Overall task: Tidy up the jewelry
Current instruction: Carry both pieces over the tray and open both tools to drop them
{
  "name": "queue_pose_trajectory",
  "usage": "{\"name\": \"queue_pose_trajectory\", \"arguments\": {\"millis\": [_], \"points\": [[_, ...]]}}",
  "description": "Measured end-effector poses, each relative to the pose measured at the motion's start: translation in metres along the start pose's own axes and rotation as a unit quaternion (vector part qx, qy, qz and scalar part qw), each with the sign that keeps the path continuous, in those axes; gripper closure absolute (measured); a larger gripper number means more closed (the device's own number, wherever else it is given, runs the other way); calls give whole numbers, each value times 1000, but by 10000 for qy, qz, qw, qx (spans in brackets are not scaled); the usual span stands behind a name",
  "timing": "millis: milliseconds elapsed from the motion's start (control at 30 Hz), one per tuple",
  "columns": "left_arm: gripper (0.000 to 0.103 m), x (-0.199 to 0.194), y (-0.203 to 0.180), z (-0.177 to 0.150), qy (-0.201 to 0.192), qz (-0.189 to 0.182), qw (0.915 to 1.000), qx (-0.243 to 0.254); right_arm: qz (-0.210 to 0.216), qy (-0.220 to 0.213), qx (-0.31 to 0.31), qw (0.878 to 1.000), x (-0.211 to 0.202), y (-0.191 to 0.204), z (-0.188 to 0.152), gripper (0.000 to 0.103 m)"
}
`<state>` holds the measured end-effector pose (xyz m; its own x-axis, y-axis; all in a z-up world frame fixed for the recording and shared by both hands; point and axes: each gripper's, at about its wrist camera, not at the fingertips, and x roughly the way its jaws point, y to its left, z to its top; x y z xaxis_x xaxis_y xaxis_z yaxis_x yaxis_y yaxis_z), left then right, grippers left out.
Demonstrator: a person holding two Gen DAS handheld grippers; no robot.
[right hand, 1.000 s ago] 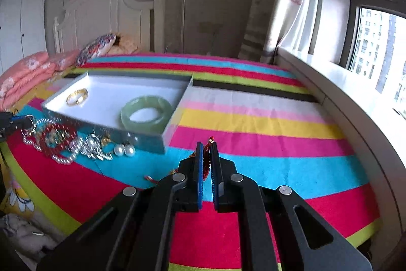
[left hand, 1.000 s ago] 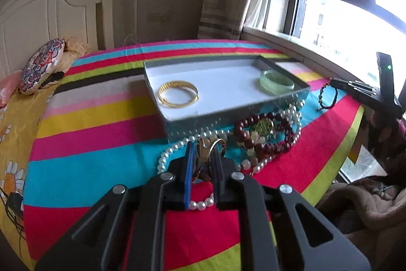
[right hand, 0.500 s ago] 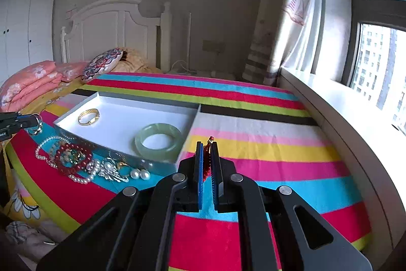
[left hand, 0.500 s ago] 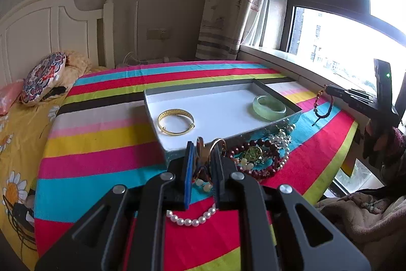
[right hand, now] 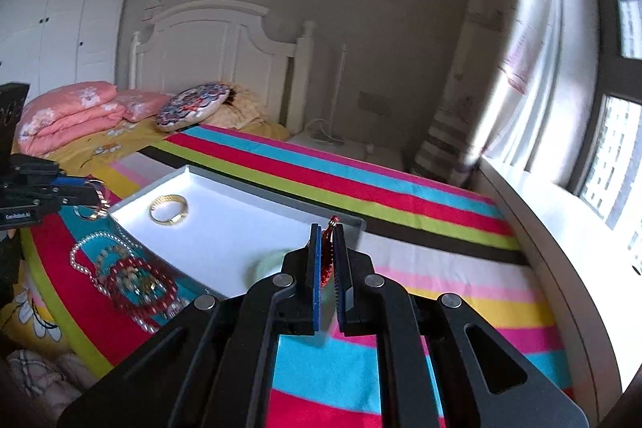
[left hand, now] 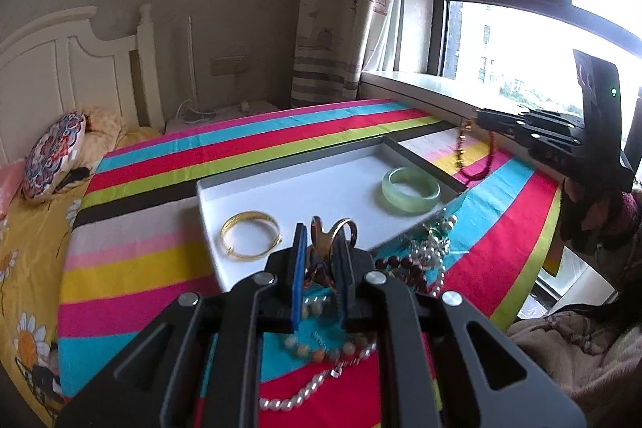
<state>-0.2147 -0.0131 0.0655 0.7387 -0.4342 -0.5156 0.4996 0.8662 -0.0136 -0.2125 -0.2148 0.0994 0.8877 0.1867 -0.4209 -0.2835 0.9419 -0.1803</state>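
The left gripper is clamped on gold rings above the white tray's near edge; the right gripper pinches a red bead bracelet. Carry each over bare tray floor, clear of the gold bangle and jade bangle, lower, then release.

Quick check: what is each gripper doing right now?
Left gripper: closed on gold hoop pieces.
Right gripper: closed on a red bead bracelet.

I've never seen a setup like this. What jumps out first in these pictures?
The bright striped cloth covering the table, with a white tray on it holding a gold bangle and a green bangle. In front of the tray lies a tangle of pearls and red beads, and each gripper, left and right, pinches a piece.
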Motion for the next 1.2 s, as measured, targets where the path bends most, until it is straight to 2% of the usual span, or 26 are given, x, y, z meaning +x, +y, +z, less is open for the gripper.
{"name": "queue_pose_trajectory", "arguments": {"millis": [267, 500, 767, 933, 967, 1000, 1033, 1067, 1100, 1200], "points": [[91, 40, -7, 29, 227, 1, 9997, 100, 349, 43, -230, 9991, 43, 19, 32, 94], [91, 75, -15, 42, 539, 17, 9984, 171, 571, 202, -91, 9981, 80, 23, 51, 94], [91, 117, -22, 39, 1036, 99, 9943, 223, 1002, 738, 326, 9917, 132, 29, 47, 94], [90, 131, -19, 38, 1176, 120, 9929, 163, 1187, 1047, 612, 9855, 153, 28, 41, 94], [88, 133, -17, 38, 1206, 139, 9925, 140, 1191, 1155, 616, 9842, 156, 28, 39, 91], [72, 134, -15, 38, 1224, 175, 9923, 108, 1191, 1332, 614, 9820, 160, 28, 37, 85], [49, 132, -13, 37, 1197, 219, 9925, 74, 1204, 1376, 635, 9811, 161, 27, 36, 60], [39, 128, -10, 38, 1090, 291, 9936, 36, 1224, 1350, 670, 9810, 159, 26, 36, 36], [31, 125, -8, 39, 1006, 355, 9943, 12, 1184, 1215, 682, 9831, 154, 24, 36, 31], [29, 112, -1, 41, 862, 473, 9951, -64, 1099, 1096, 588, 9861, 143, 22, 36, 31]]}}
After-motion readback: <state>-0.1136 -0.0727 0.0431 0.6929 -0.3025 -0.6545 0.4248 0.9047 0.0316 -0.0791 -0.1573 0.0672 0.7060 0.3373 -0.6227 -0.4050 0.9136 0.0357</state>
